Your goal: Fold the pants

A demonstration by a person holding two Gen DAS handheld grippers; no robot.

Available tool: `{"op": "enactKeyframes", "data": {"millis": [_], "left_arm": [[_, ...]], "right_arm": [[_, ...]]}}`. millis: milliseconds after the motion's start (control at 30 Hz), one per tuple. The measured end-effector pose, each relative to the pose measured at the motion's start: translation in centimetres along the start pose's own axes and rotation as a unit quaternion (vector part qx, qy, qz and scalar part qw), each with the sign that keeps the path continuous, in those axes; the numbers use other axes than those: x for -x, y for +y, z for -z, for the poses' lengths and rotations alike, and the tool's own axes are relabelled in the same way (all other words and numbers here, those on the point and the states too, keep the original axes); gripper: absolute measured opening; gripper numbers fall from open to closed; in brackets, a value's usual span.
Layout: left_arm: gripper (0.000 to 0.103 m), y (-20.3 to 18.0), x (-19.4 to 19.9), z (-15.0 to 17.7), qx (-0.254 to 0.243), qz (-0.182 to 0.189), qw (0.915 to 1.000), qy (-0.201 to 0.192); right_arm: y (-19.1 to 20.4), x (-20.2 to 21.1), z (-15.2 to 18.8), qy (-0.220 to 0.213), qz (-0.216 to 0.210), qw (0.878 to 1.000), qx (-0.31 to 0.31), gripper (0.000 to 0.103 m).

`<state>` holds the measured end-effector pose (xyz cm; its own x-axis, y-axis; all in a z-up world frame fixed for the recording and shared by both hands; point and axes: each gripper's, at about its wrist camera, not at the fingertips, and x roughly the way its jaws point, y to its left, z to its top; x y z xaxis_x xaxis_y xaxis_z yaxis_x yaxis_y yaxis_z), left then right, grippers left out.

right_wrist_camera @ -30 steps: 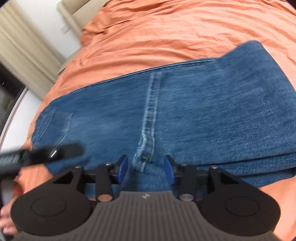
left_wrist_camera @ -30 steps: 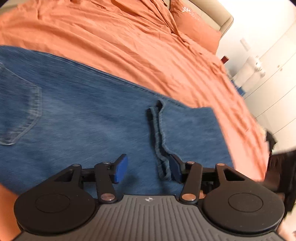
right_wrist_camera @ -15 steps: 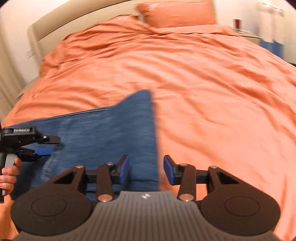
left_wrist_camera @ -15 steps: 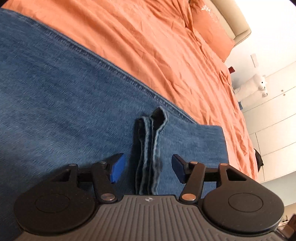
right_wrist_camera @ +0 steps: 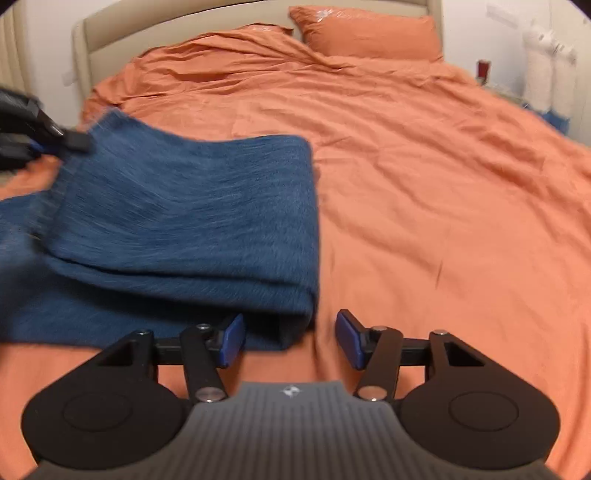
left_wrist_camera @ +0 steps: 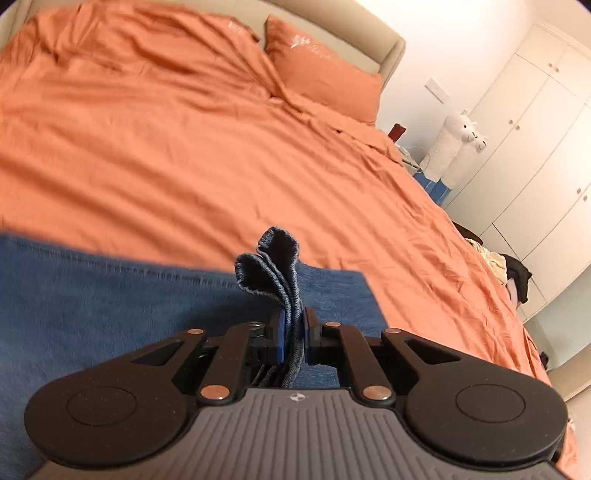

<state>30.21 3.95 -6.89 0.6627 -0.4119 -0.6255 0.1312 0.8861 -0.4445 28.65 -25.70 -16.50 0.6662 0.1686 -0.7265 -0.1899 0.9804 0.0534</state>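
Blue jeans lie folded on the orange bed. My left gripper is shut on a bunched hem of the jeans, which sticks up between its blue pads. In the right wrist view the jeans are blurred, and the left gripper holds their far left edge raised off the layer below. My right gripper hovers low over the bed at the jeans' near right corner. Its jaws are opening. The corner reaches in between the fingers, but the pads do not press on it.
Orange pillows lean on a beige headboard at the far end. A white plush toy and white wardrobe doors stand to the right of the bed. Dark clothes lie by the bed's right edge.
The left gripper closed on the jeans' hem and lifted it. The right gripper swung from the jeans' middle seam to their right corner, and the top layer now rises at its left.
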Motion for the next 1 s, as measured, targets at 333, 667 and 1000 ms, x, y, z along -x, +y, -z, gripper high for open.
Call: {"op": "enactKeyframes", "data": {"millis": [333,667,1000], "left_arm": [[0.009,3.8,-5.5,2.2,-0.024,-0.148,0.9861,0.07],[0.019,5.9,-6.3,3.7,-0.002,-0.139,0.9865,0.087],[0.022,4.3,-2.6,1.3,-0.025,-0.116,0.9925,0.03]], "right_arm": [[-1.3,0.4,0.4,0.016,-0.027,1.0,0.0,0.0],[-1.3,-0.9,1.0,0.062,-0.032,0.998,0.007,0.0],[-2.3,1.6,-4.4,0.01,-0.047,0.999,0.002,0.0]]}}
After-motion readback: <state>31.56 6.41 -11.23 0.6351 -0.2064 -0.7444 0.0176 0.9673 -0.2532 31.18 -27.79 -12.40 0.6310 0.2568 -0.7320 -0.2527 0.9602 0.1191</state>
